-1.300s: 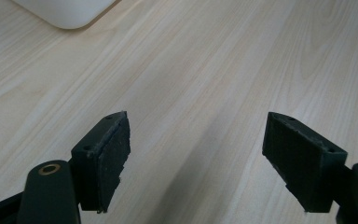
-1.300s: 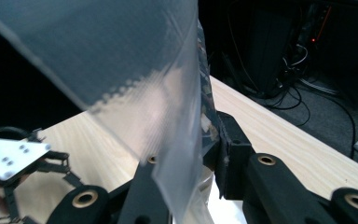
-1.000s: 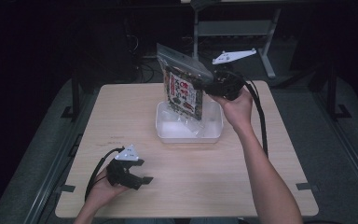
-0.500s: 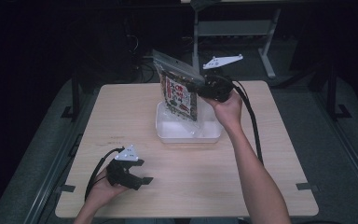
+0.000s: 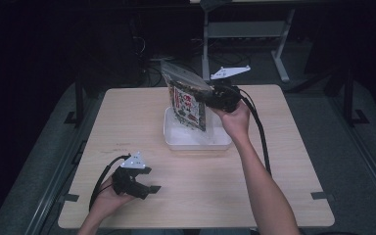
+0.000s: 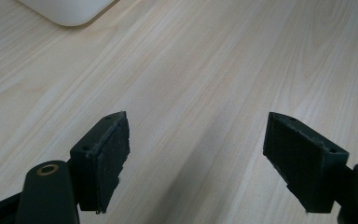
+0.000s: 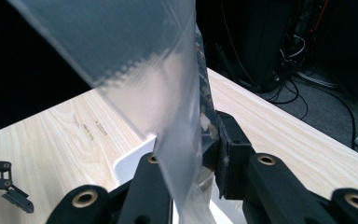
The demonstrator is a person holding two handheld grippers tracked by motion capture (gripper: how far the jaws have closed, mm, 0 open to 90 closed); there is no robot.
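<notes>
My right gripper [image 5: 210, 95] is shut on a clear plastic bag [image 5: 188, 100] that holds a printed red, white and dark packet. The bag hangs tilted over the white tray [image 5: 196, 142] at the middle of the wooden table, with its lower edge inside the tray's outline. In the right gripper view the bag's clear film [image 7: 158, 79] is pinched between the jaws of the right gripper [image 7: 191, 158], above the tray's rim [image 7: 130, 165]. My left gripper [image 5: 147, 188] rests near the table's front left, open, with bare wood between its pads [image 6: 198, 154].
A corner of the white tray [image 6: 70, 9] shows at the top of the left gripper view. Behind the table stand a metal stand [image 5: 245, 29] and cables on the dark floor. The left gripper [image 7: 4, 186] shows far off in the right gripper view.
My right hand has come down and to the left with the bag, bringing it lower over the tray. The left gripper has stayed in place.
</notes>
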